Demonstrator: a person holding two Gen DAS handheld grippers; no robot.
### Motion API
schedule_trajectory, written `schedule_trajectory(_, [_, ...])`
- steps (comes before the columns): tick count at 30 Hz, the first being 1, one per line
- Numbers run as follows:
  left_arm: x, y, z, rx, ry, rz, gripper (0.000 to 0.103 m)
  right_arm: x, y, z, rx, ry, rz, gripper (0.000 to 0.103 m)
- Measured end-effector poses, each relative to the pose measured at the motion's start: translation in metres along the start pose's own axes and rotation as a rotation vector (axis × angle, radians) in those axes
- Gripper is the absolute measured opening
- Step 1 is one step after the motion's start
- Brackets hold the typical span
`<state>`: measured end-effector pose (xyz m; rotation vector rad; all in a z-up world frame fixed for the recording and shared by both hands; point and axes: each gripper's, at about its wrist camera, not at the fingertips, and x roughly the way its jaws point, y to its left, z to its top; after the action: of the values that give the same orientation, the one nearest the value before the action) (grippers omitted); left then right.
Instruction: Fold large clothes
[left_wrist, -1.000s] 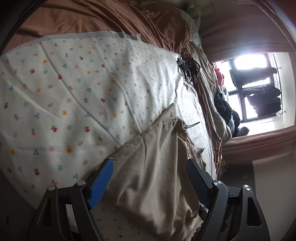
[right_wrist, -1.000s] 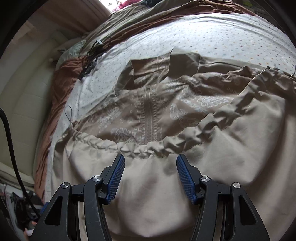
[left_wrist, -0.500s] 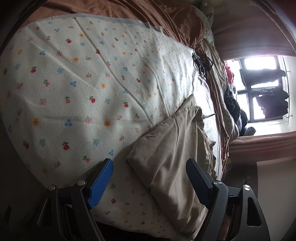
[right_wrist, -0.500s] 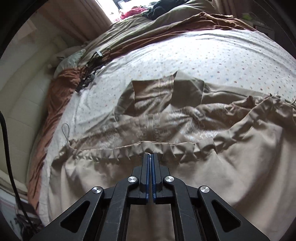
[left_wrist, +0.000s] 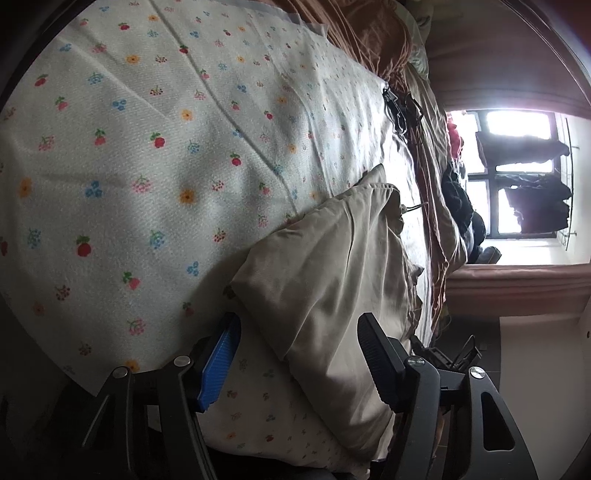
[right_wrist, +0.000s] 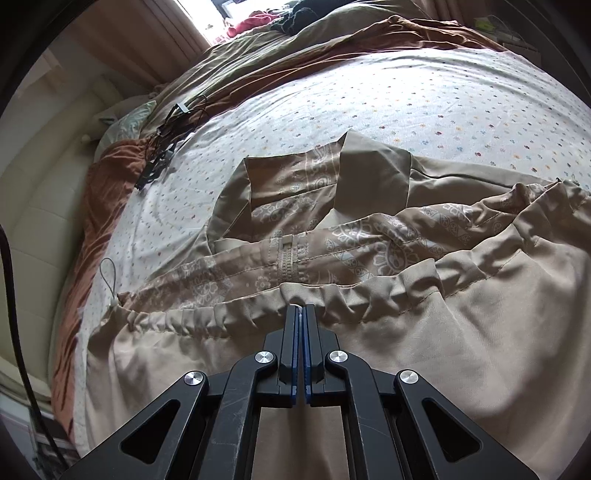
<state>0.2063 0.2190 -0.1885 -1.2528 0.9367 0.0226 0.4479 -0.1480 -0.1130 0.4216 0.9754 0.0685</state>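
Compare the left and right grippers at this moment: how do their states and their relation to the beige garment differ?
The left gripper is open, its fingers either side of a bunched edge of the beige garment; the right gripper is shut, fingers pressed together on the gathered hem. The left clamps nothing; the right pinches cloth at its tips. Both have blue-padded fingers and work over the floral sheet.

1. Floral sheet (left_wrist: 155, 155) lying bare left of the beige jacket (left_wrist: 332, 280), giving open passage.
2. Cable tangle (right_wrist: 166, 147) sitting far left.
3. Brown blanket (right_wrist: 103, 206) bunching along the left edge.
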Motion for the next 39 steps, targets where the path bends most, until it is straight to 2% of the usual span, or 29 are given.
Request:
schedule_trajectory(6, [0.015, -0.008, 0.011, 0.001, -0.016, -0.038, 0.065, 0.009, -0.006, 0.004, 0.023, 0.014, 0.014, 0.003])
schedule_trajectory(7, [0.015, -0.009, 0.015, 0.001, -0.025, -0.032, 0.059, 0.011, -0.006, 0.004, 0.025, 0.018, 0.011, 0.003])
schedule_trajectory(10, [0.01, -0.006, 0.021, -0.009, -0.074, -0.003, 0.028, 0.021, -0.005, 0.006, 0.019, 0.035, -0.001, 0.003])
schedule_trajectory(12, [0.009, -0.004, 0.017, -0.019, -0.1, -0.015, 0.028, 0.026, -0.006, 0.007, 0.024, 0.046, 0.001, 0.003])
schedule_trajectory(14, [0.01, -0.005, 0.014, 0.005, -0.115, 0.009, 0.028, 0.03, -0.007, 0.008, 0.029, 0.049, 0.003, 0.003])
schedule_trajectory(18, [0.016, 0.001, 0.014, -0.049, -0.098, -0.01, 0.031, 0.036, -0.01, 0.008, 0.025, 0.069, 0.005, 0.003])
schedule_trajectory(20, [0.018, -0.002, 0.013, -0.038, -0.091, 0.0, 0.035, 0.031, -0.011, 0.009, 0.033, 0.078, 0.028, 0.004])
schedule_trajectory(23, [0.021, -0.006, 0.013, -0.026, -0.082, -0.028, 0.049, 0.01, -0.022, 0.005, 0.085, 0.066, 0.088, 0.015])
schedule_trajectory(24, [0.022, -0.006, 0.014, -0.031, -0.079, -0.034, 0.049, 0.0, -0.025, 0.002, 0.099, 0.051, 0.104, 0.021])
schedule_trajectory(25, [0.022, -0.005, 0.015, -0.036, -0.076, -0.037, 0.049, -0.012, -0.028, -0.003, 0.107, 0.035, 0.116, 0.023])
schedule_trajectory(29, [0.026, -0.006, 0.019, -0.052, -0.063, -0.051, 0.049, -0.055, -0.028, -0.02, 0.091, -0.018, 0.152, 0.023])
schedule_trajectory(34, [0.03, -0.012, 0.023, -0.034, -0.052, -0.05, 0.049, -0.09, -0.022, -0.057, 0.073, -0.019, 0.187, 0.023])
schedule_trajectory(36, [0.029, -0.014, 0.025, -0.023, -0.054, -0.028, 0.038, -0.097, -0.018, -0.074, 0.051, 0.0, 0.192, 0.023])
schedule_trajectory(37, [0.027, -0.015, 0.023, -0.016, -0.055, -0.015, 0.028, -0.099, -0.016, -0.084, 0.04, 0.012, 0.193, 0.023])
schedule_trajectory(39, [0.023, -0.018, 0.023, -0.009, -0.053, -0.043, 0.023, -0.103, -0.013, -0.099, 0.015, 0.036, 0.186, 0.023])
